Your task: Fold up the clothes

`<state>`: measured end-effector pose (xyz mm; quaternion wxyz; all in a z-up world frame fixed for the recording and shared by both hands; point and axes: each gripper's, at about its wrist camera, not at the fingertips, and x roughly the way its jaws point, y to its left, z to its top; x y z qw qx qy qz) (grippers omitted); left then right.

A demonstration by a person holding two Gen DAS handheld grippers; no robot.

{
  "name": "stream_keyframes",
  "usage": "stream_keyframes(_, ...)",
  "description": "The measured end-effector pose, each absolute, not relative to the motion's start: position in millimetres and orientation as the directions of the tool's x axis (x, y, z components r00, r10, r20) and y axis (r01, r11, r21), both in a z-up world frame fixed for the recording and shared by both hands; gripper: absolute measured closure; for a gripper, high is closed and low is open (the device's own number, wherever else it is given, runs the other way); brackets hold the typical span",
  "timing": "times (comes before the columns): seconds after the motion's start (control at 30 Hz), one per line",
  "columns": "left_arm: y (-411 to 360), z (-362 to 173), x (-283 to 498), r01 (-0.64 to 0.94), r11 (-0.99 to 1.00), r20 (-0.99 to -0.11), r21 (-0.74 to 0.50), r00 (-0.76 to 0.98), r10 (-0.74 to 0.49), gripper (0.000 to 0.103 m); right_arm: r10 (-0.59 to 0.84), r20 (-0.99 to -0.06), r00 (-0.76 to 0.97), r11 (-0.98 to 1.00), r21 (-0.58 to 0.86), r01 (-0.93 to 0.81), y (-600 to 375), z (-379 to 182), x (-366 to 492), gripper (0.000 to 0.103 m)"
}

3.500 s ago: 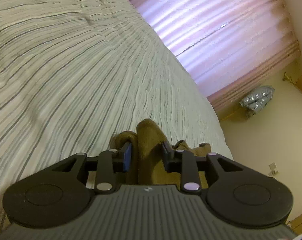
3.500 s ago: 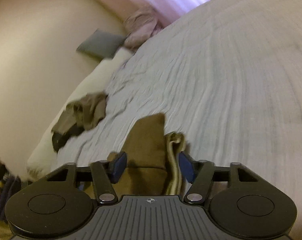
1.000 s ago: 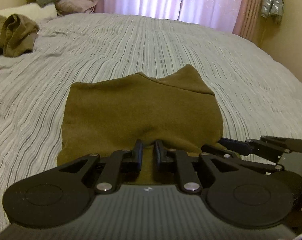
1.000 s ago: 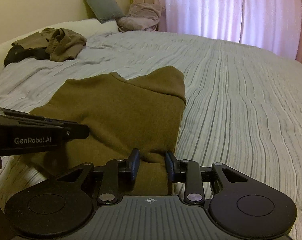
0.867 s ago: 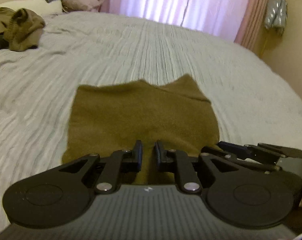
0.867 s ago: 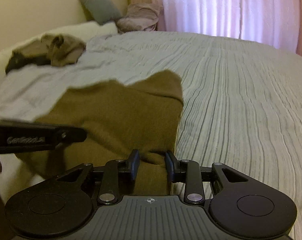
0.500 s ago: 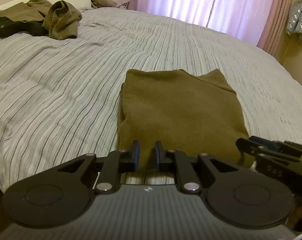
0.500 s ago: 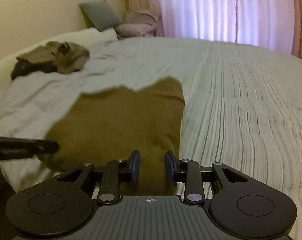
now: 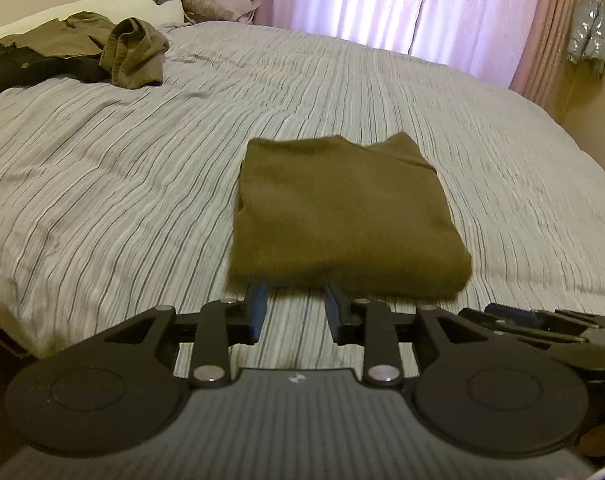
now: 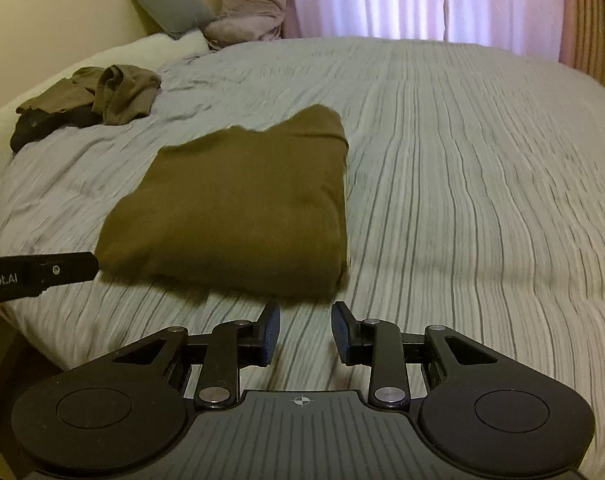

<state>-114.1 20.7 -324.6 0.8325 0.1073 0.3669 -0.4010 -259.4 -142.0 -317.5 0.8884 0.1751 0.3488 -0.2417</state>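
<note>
A folded, soft olive-brown knit garment (image 9: 342,208) lies flat and rectangular on the crinkled grey striped bedspread (image 9: 102,200). The left gripper (image 9: 294,304) and right gripper (image 10: 305,330) hover level just before its near edge, both with jaws spread and empty.

Dim, warm room — pink backlight through the curtain (image 9: 390,4); motion blur, fisheye bending at edges.

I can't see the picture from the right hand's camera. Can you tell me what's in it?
A folded olive-brown woolly garment lies flat on a grey striped bedspread, just ahead of the open right gripper, which holds nothing. Farther back on the left sits a rumpled pile of khaki and black clothes, with pillows and pink curtains behind.
</note>
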Motion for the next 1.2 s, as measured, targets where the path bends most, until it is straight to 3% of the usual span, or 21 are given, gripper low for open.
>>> stream_keyframes(0.5,74.4,-299.0,-167.9,0.755,0.646,-0.67,-0.109,0.424,-0.609,0.066,-0.319,-0.699,0.64,0.815,0.143,0.562,-98.8,-282.8,-297.9,0.069)
stream_keyframes(0.53,77.6,-296.5,-170.3,0.755,0.647,-0.664,-0.109,0.429,-0.612,0.066,-0.324,-0.692,0.646,0.816,0.141,0.561,-95.8,-279.4,-300.4,0.056)
stream_keyframes(0.57,80.8,-294.2,-172.4,0.754,0.648,-0.658,-0.108,0.434,-0.615,0.066,-0.333,-0.682,0.651,0.815,0.139,0.562,-93.0,-275.9,-303.0,0.029)
stream_keyframes(0.6,83.6,-292.0,-174.1,0.753,0.649,-0.654,-0.109,0.438,-0.618,0.065,-0.343,-0.668,0.661,0.814,0.139,0.563,-90.5,-272.6,-305.6,0.021)
stream_keyframes(0.83,100.1,-284.2,-185.7,0.747,0.655,-0.631,-0.116,0.454,-0.629,0.065,-0.373,-0.612,0.698,0.826,0.123,0.55,-73.9,-255.2,-317.9,0.02)
stream_keyframes(1.2,112.3,-288.5,-190.3,0.734,0.669,-0.642,-0.117,0.458,-0.615,0.059,-0.378,-0.647,0.662,0.832,0.076,0.549,-63.0,-257.0,-319.8,0.02)
